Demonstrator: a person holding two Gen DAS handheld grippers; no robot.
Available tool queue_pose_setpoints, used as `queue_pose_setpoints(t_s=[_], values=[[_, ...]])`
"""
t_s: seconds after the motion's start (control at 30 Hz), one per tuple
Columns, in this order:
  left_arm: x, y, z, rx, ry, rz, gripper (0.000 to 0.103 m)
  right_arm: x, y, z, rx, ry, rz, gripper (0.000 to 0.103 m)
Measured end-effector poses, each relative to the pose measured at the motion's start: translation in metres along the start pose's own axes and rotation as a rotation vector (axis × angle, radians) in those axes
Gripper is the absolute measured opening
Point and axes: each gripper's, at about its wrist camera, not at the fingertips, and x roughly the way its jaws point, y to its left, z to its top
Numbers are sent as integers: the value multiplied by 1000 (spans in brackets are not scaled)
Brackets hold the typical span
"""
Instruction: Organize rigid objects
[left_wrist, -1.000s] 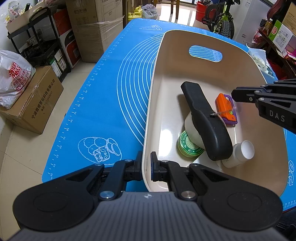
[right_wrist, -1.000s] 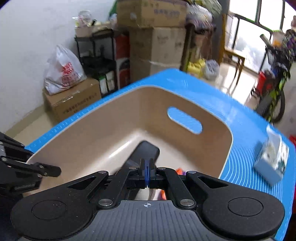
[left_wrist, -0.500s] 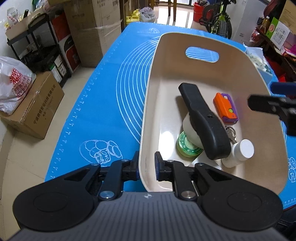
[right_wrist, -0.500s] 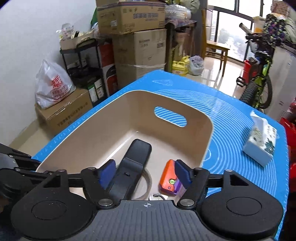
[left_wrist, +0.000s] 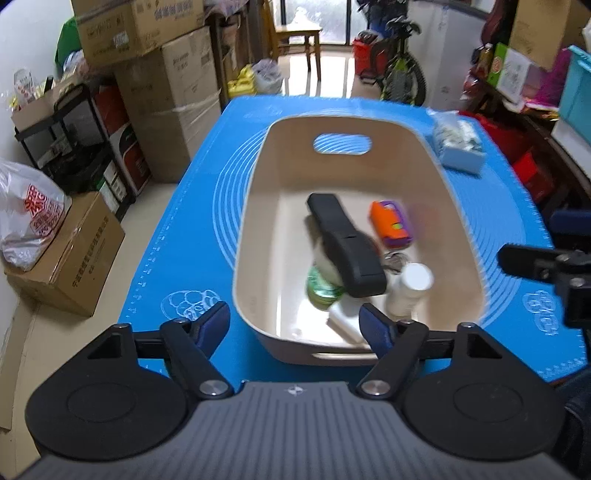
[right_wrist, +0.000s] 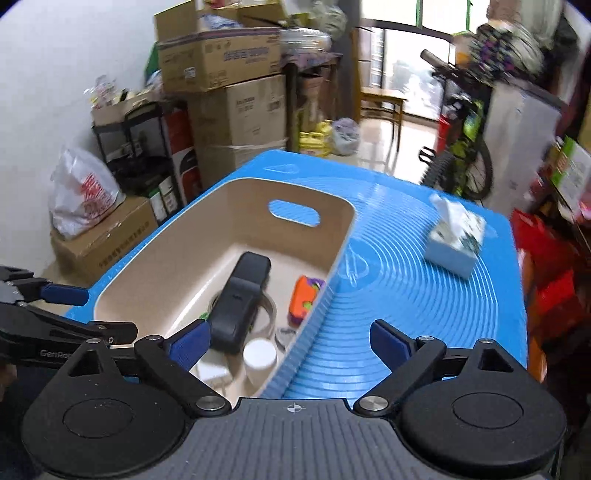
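Observation:
A beige bin (left_wrist: 255, 206) with cut-out handles rests on the blue mat (left_wrist: 192, 221). It holds a long black tool (left_wrist: 347, 247), an orange and purple item (left_wrist: 391, 223), a green tin (left_wrist: 323, 290), a white bottle (left_wrist: 410, 284) and some keys. My left gripper (left_wrist: 295, 321) hovers over the bin's near end, jaws opening, pads clear of the wall. My right gripper (right_wrist: 288, 339) hangs above the bin's right wall (right_wrist: 332, 280), jaws opening with nothing gripped. Its view shows the black tool (right_wrist: 240, 299), the white bottle (right_wrist: 260, 356) and the left gripper (right_wrist: 66, 295).
A tissue pack (left_wrist: 458, 144) lies on the mat right of the bin, also in the right wrist view as the tissue pack (right_wrist: 456, 236). Cardboard boxes (left_wrist: 170, 92), a shelf and a plastic bag (left_wrist: 29, 221) stand on the floor to the left. A bicycle stands behind.
Both grippers were shut on the bin's rim. They have let go, spread their jaws and drawn back and upward, so the whole bin now shows.

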Motion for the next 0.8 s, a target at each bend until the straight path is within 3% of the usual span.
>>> queue_pose_setpoints(t_s=[0.3,0.8], values=[[-57,-25,-16,32,-71,-24,78,-71,0,-30,81,-102,-79,94],[-122,-38,-46,85,-123,-48,78,-149,18,-67,111,-132,-110,94]])
